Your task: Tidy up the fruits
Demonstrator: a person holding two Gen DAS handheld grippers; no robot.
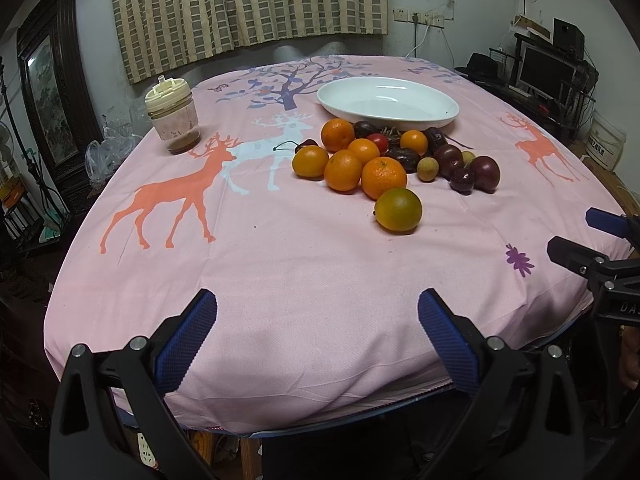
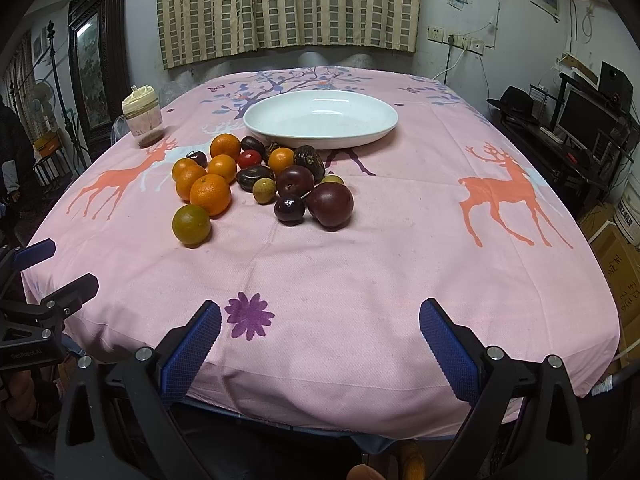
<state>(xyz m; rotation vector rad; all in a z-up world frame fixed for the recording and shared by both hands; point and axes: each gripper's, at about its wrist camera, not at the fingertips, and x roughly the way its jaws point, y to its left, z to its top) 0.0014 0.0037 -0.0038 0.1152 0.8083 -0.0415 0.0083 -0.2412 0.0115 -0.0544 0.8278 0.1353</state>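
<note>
A pile of fruit lies mid-table: several oranges (image 1: 383, 177) (image 2: 210, 194), a greenish orange (image 1: 398, 210) (image 2: 191, 225) nearest me, dark plums (image 1: 484, 173) (image 2: 330, 204), cherries, a red tomato (image 2: 249, 159) and small tan longans (image 2: 264, 191). A white oval dish (image 1: 388, 102) (image 2: 321, 118) stands empty just behind the pile. My left gripper (image 1: 317, 306) is open and empty over the near table edge. My right gripper (image 2: 320, 316) is open and empty, also at the near edge. Each gripper shows at the side of the other's view (image 1: 592, 236) (image 2: 56, 264).
A lidded jar (image 1: 173, 118) (image 2: 143, 116) stands at the table's far left. The pink deer-print cloth (image 1: 280, 248) covers the table. A framed picture (image 1: 48, 100) leans at the left wall; a shelf with a monitor (image 2: 580, 120) is at the right.
</note>
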